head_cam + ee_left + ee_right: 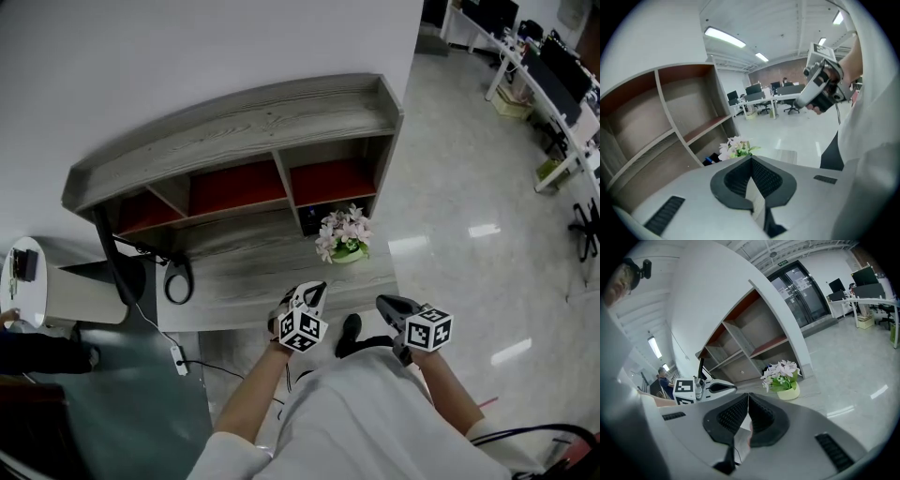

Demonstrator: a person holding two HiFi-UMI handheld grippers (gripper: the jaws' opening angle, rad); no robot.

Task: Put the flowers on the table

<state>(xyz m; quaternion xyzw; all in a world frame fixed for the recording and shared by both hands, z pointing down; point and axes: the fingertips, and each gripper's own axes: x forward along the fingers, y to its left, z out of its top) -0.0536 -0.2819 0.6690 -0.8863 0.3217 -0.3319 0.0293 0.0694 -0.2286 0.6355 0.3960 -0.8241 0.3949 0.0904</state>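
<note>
The flowers (pixel 344 232) are pink and white with green leaves. They sit in a small round pale pot (pixel 790 392). The pot stands on the table (pixel 244 274), near its right edge, in front of the open shelves (pixel 234 122). The table and shelves are grey wood with stripes in it. The backs of the shelf boxes are red. The floor (pixel 469 178) is pale and shiny.

The head view looks down on the whole table. It shows a black cable (pixel 178 281) curled in a loop on the left part of the table. The two gripper views do not show that cable. The right gripper view shows the pot from the side. The left gripper view shows only the flower tops peeking over its own jaws.

The left gripper (pixel 314 291) and the right gripper (pixel 386 304) are smooth and grey, and they are near the front edge of the table. In the head view the flowers are at 1 o'clock from the left gripper and at 11 o'clock from the right gripper. Neither gripper touches the flowers. On each gripper the bumpy black pads (pixel 765 178) are pressed together at the tips, with nothing between them.
</note>
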